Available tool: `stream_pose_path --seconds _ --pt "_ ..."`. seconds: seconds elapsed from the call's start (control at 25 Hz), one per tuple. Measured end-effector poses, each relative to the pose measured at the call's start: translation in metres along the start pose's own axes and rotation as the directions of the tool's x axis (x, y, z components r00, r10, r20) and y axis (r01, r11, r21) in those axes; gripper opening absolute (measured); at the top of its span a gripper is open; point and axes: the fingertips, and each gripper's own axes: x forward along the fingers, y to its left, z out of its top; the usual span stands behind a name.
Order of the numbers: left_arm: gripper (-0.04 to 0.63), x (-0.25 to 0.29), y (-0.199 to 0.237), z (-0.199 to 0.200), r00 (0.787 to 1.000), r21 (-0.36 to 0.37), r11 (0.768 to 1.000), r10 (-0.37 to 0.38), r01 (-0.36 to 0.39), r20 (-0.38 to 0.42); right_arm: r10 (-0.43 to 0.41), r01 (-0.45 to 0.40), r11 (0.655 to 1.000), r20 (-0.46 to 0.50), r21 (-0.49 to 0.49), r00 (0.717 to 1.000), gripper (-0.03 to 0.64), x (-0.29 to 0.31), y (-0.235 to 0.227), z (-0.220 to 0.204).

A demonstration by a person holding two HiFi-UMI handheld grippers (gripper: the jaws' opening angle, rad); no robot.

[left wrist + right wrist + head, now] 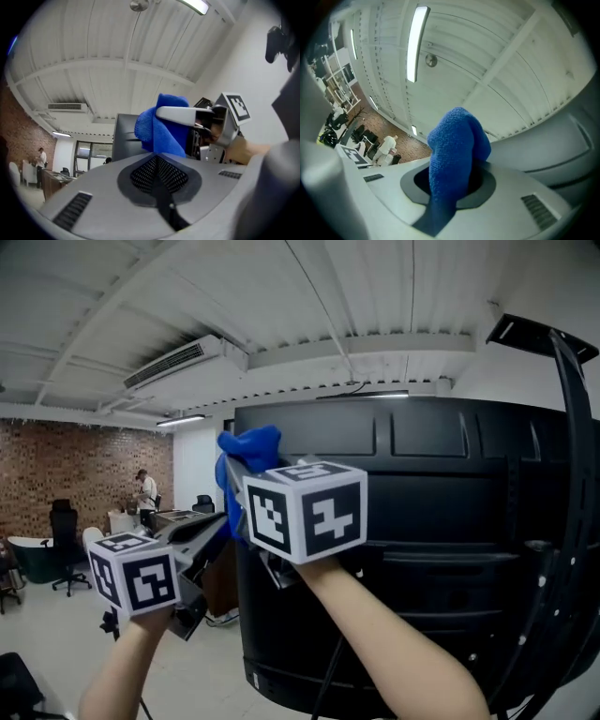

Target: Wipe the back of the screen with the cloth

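The right tool (242, 486) is clamped on the blue cloth (249, 447), which bunches out past its jaws at the upper left corner of the black back of the screen (431, 549). The left tool (201, 530) hangs just beside it, left of the screen, jaws pressed together with nothing between them.

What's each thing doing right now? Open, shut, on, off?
right gripper: shut on the blue cloth.
left gripper: shut, nothing in it.
blue cloth: bunched up, held by the screen's top corner.
screen: upright, back facing us.
ceiling lamp: on.
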Motion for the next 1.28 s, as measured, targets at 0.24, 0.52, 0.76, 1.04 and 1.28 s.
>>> stream_pose_path --seconds 0.24,0.52,0.76,1.04,1.28 --pt "0.006 0.011 0.063 0.017 0.999 0.015 0.999 -0.036 0.036 0.025 -0.108 0.108 0.992 -0.011 0.057 0.994 0.052 0.092 -0.043 0.019" --pt "0.006 0.024 0.077 0.023 0.993 0.014 0.995 -0.095 0.094 0.068 -0.232 0.233 0.972 -0.086 0.010 0.969 0.051 0.107 -0.066 0.009" --pt "0.006 0.059 0.024 0.033 0.974 0.015 0.980 -0.198 0.198 0.106 -0.300 0.300 0.954 -0.126 -0.019 0.945 0.051 0.052 -0.094 0.023" --pt "0.006 0.106 -0.078 0.037 0.930 0.068 0.937 -0.348 0.342 0.116 -0.451 0.441 0.892 -0.135 -0.099 0.882 0.051 -0.060 -0.146 0.053" --pt "0.006 0.141 -0.145 0.030 0.873 -0.008 0.878 -0.474 0.478 0.119 -0.607 0.593 0.794 -0.138 -0.132 0.783 0.051 -0.165 -0.196 0.068"
